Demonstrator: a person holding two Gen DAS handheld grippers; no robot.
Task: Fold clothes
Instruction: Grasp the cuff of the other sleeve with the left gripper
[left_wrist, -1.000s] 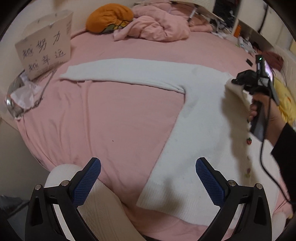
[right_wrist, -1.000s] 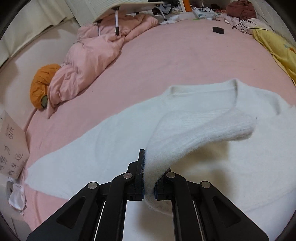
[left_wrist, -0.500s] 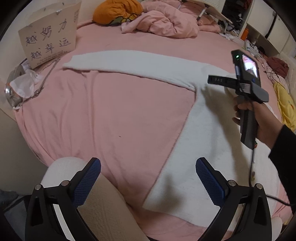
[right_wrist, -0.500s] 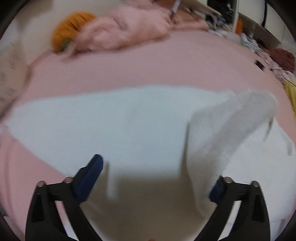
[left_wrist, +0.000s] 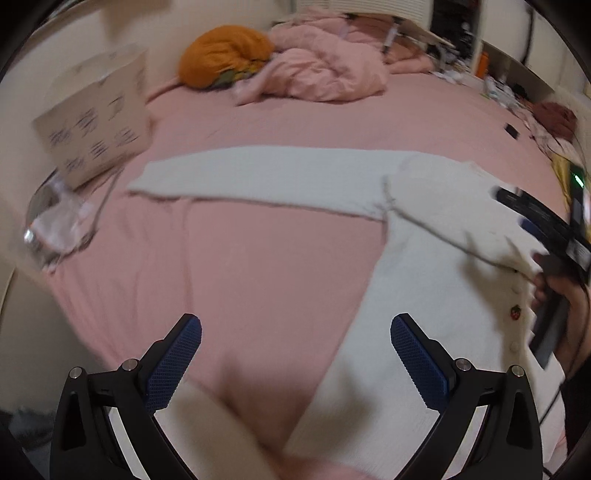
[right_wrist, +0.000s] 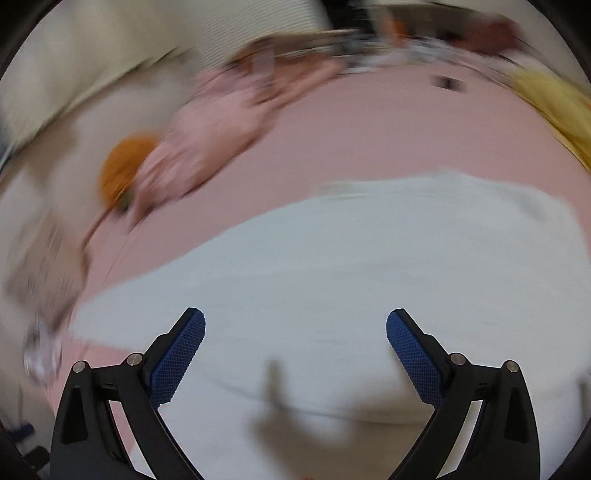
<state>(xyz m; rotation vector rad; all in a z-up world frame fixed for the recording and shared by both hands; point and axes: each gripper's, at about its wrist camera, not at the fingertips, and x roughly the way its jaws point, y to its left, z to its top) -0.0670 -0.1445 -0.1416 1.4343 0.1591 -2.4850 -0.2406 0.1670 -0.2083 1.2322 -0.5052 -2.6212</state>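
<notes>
A white knit cardigan (left_wrist: 424, 266) lies flat on the pink bed sheet (left_wrist: 258, 266). One sleeve (left_wrist: 258, 177) stretches out to the left. The other sleeve (left_wrist: 461, 229) is folded slantwise over the chest, above a strawberry button (left_wrist: 515, 313). My left gripper (left_wrist: 295, 347) hangs open over the sheet near the hem, with nothing between its pads. At the right edge of the left wrist view a hand holds my right gripper (left_wrist: 517, 214) by the folded sleeve. The blurred right wrist view shows the right gripper (right_wrist: 295, 332) open and empty above the cardigan (right_wrist: 351, 266).
A cardboard sign (left_wrist: 96, 122) and a clear plastic bag (left_wrist: 55, 221) sit at the bed's left edge. An orange cushion (left_wrist: 225, 55) and a crumpled pink duvet (left_wrist: 325, 74) lie at the back. Yellow fabric (right_wrist: 554, 107) lies far right. A pale rounded object (left_wrist: 207, 424) is below the left gripper.
The right gripper was shut on the sleeve cuff, carried it over the body, then opened and let it go; the sleeve now lies across the chest. The left gripper's view has shifted a little.
</notes>
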